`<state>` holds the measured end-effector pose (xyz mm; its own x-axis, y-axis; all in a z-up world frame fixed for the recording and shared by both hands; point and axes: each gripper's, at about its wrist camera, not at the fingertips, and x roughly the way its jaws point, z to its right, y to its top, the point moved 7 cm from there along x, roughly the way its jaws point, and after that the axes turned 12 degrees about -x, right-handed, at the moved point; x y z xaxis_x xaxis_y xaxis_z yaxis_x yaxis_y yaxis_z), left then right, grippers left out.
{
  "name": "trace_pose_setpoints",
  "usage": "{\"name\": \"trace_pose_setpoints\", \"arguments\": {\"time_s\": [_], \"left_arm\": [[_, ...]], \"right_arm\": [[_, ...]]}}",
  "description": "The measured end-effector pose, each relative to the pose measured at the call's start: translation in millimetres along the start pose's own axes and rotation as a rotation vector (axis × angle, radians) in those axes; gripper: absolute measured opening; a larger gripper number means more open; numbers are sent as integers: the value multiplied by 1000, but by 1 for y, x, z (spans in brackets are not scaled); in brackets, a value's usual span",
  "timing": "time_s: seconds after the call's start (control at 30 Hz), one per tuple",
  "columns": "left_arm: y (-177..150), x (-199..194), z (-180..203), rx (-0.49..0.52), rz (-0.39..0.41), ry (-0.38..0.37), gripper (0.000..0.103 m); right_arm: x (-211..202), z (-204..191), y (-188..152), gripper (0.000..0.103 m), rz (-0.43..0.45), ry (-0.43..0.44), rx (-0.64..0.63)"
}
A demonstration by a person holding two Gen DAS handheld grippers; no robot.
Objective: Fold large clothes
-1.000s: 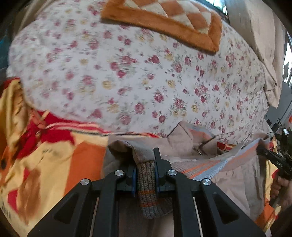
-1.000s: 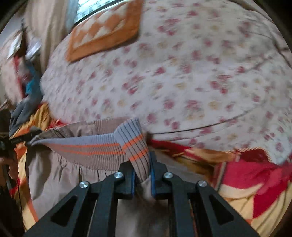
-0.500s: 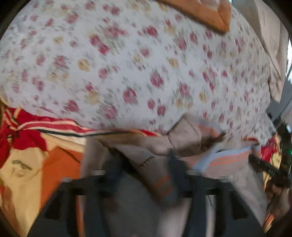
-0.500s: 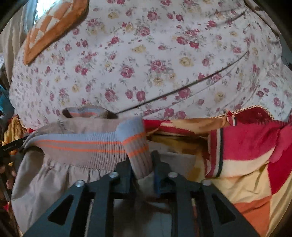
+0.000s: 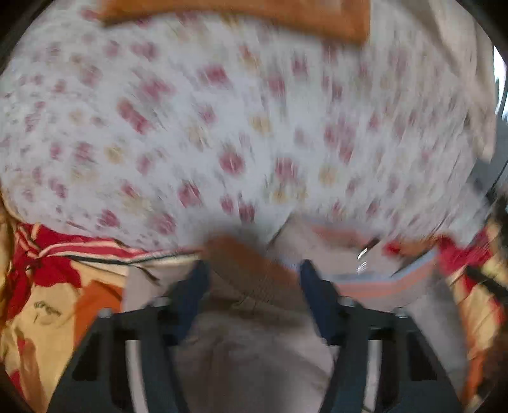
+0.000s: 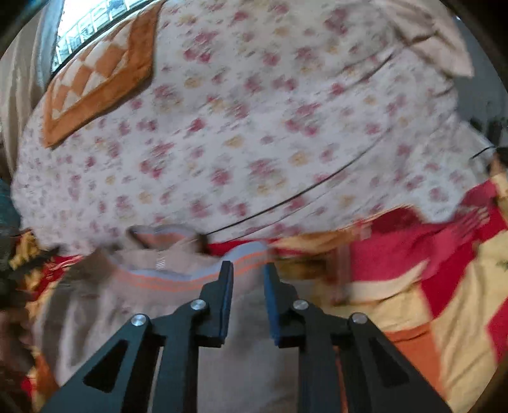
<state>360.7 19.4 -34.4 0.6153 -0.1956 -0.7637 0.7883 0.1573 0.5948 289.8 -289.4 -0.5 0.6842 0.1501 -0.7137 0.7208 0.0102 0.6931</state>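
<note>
- On my far left in the left wrist view I see a red, yellow and orange blanket (image 5: 60, 298) spread flat, its pattern smeared by motion blur.
- Next comes the beige garment (image 5: 247, 349), which lies on that blanket and fills the bottom middle of the frame.
- My left gripper (image 5: 252, 270) stands over the garment with its jaws apart and closing; a brown ribbed cuff (image 5: 254, 270) sits in the gap between the pads. The blur is heavy, but I see space on both sides of the cuff, so I read no grip.
- Right of that, the garment's grey hem band with orange stripes (image 5: 381, 286) runs toward the frame edge.
- Behind all of it a white floral sheet (image 5: 222, 127) covers the bed, and an orange cushion (image 5: 254, 12) lies at its far end.
- In the right wrist view, the same garment (image 6: 104, 305) lies at lower left, its striped band (image 6: 165, 279) running across to my gripper.
- My right gripper (image 6: 249, 270) has its jaws a little apart and closing. The band's end lies between the tips, on the bed, and the blue pads show a gap on either side of it, so it is not pinched.
- To the right, the blanket (image 6: 428, 286) spreads on, red and cream.
- Above, the floral sheet (image 6: 285, 127) has a dark cable (image 6: 301, 193) lying across it, with the checked orange cushion (image 6: 95, 85) at upper left under a bright window (image 6: 89, 22).
</note>
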Motion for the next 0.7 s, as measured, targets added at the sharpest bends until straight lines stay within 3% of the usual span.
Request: {"name": "trace_pose_setpoints", "arguments": {"time_s": [0.07, 0.13, 0.23, 0.33, 0.5, 0.57, 0.63, 0.7], "left_arm": [[-11, 37, -13, 31, -65, 108, 26], [-19, 51, -33, 11, -73, 158, 26], [-26, 47, -64, -133, -43, 69, 27], [-26, 46, -93, -282, -38, 38, 23], [-27, 35, -92, -260, -54, 56, 23], [-26, 10, -91, -249, -52, 40, 23], [-21, -26, -96, -242, -14, 20, 24], [-30, -56, -102, -221, 10, 17, 26]], "right_arm": [[30, -1, -12, 20, -78, -18, 19], [57, 10, -28, 20, -147, -53, 52], [88, 29, -48, 16, -182, -27, 110], [93, 28, -48, 16, -137, -12, 79], [84, 28, -43, 16, -88, 39, 89], [56, 28, -31, 18, -37, -1, 39], [18, 27, -18, 26, 23, -15, -6], [-23, 31, -17, 52, 67, -2, 3]]}}
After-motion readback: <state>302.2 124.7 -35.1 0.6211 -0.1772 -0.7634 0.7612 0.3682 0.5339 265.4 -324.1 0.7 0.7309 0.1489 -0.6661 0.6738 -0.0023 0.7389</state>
